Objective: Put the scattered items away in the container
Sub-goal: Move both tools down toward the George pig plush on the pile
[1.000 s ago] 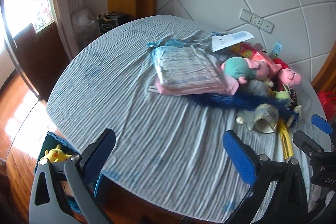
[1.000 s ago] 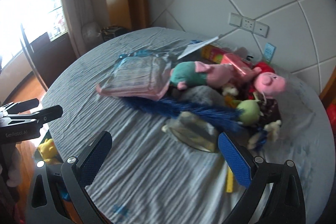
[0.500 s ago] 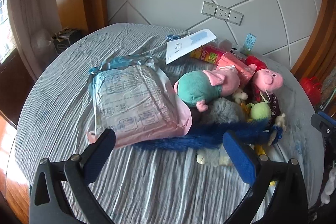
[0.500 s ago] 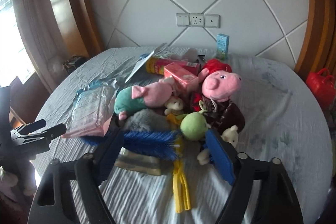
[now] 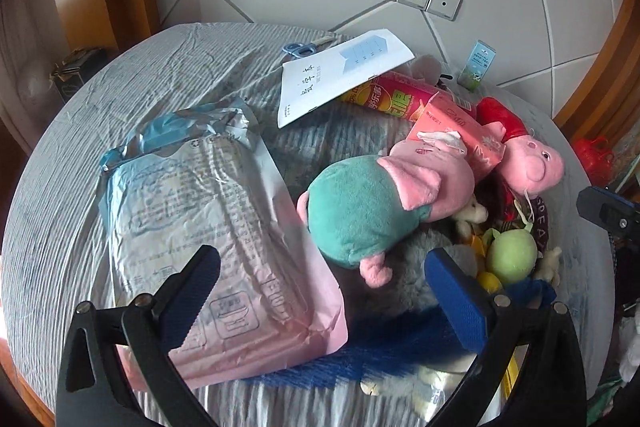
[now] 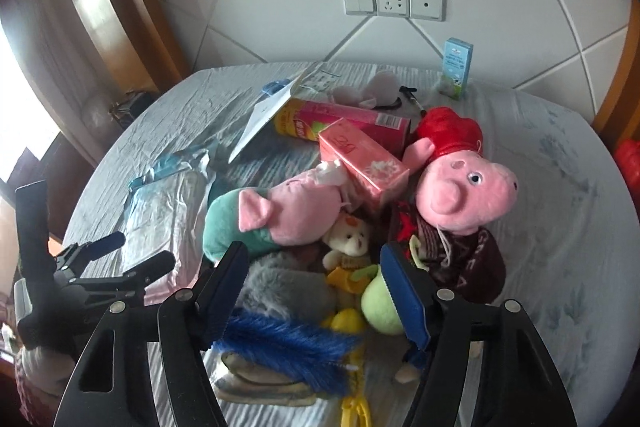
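Two handheld grippers hover over a heap of toys and packets on a round covered table.

The right gripper (image 6: 316, 291) has just been closing and now stands half spread with nothing pressed between its blue pads; a small cream teddy (image 6: 347, 239) and a green ball (image 6: 382, 303) lie below the gap, untouched. The left gripper (image 5: 322, 295) is spread wide and empty above a large pink and silver plastic packet (image 5: 208, 251). Beside the packet lies a plush pig in a teal dress (image 5: 376, 207), over a grey fluffy toy (image 6: 280, 287) and a blue feathery piece (image 6: 288, 343). Farther back are a pink tissue box (image 6: 364, 163), a red snack tube (image 6: 344, 119), a red-dressed plush pig (image 6: 460, 187), a white booklet (image 5: 340, 75) and blue-handled scissors (image 5: 298, 49). No container shows.
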Demonstrator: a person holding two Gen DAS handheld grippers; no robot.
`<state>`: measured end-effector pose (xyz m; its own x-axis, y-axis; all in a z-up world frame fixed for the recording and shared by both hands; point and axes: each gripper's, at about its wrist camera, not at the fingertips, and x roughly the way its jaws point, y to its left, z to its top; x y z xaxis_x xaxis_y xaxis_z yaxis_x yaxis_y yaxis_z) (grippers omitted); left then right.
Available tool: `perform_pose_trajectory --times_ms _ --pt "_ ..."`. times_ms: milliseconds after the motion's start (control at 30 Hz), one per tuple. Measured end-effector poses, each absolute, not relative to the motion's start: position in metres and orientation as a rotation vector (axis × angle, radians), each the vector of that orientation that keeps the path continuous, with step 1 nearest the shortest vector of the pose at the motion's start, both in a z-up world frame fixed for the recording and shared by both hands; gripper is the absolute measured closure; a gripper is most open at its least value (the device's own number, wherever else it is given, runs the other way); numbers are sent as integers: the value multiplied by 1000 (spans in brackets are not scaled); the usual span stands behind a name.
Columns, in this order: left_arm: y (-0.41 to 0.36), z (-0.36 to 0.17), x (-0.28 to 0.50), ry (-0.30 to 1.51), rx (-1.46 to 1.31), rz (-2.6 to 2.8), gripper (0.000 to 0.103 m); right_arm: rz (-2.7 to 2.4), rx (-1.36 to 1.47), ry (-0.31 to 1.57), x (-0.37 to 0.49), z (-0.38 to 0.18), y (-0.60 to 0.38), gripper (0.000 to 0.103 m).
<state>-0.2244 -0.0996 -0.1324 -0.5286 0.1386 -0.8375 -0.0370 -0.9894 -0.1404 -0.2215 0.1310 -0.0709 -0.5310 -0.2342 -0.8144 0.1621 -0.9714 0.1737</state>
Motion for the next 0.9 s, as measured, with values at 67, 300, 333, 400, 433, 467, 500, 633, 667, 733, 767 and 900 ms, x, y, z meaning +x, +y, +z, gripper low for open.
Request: perform_pose_trajectory --times_ms 67,300,333,400,433,467,500,633,667,733,767,900 --pt "-96 -140 -234 -144 -1497 2641 0 -2538 1427 -132 -241 -81 130 42" --pt "-86 -167 -262 -97 -1561 2607 0 -2455 1534 -205 -281 -118 124 53" --pt "-85 -170 -266 -91 -1568 2604 0 -2447 1544 -211 -285 -122 123 53" --pt "-84 -177 -273 -93 -1576 2589 0 -2435 1564 -232 -295 -131 122 53" --pt "-83 -180 -276 -95 -1581 2581 0 -2426 1572 -252 -299 -135 122 51" --pt "-82 -184 -279 -94 -1588 2571 0 -2418 1579 -269 -303 -138 122 50" --pt "-80 -188 -282 -93 -1596 2560 0 -2410 1586 -286 -307 -142 122 46" --pt "-74 -202 -291 -85 -1619 2519 0 -2367 1613 -335 -321 -156 118 41" --pt "-73 -204 -293 -91 -1619 2508 0 -2355 1622 -336 -324 -158 115 41" --pt "-71 -209 -296 -98 -1618 2488 0 -2348 1641 -318 -329 -166 110 41" --pt "-69 -210 -296 -97 -1616 2478 0 -2349 1654 -302 -331 -169 108 41" --pt "-65 -216 -297 -106 -1613 2450 0 -2355 1680 -265 -338 -180 104 40"
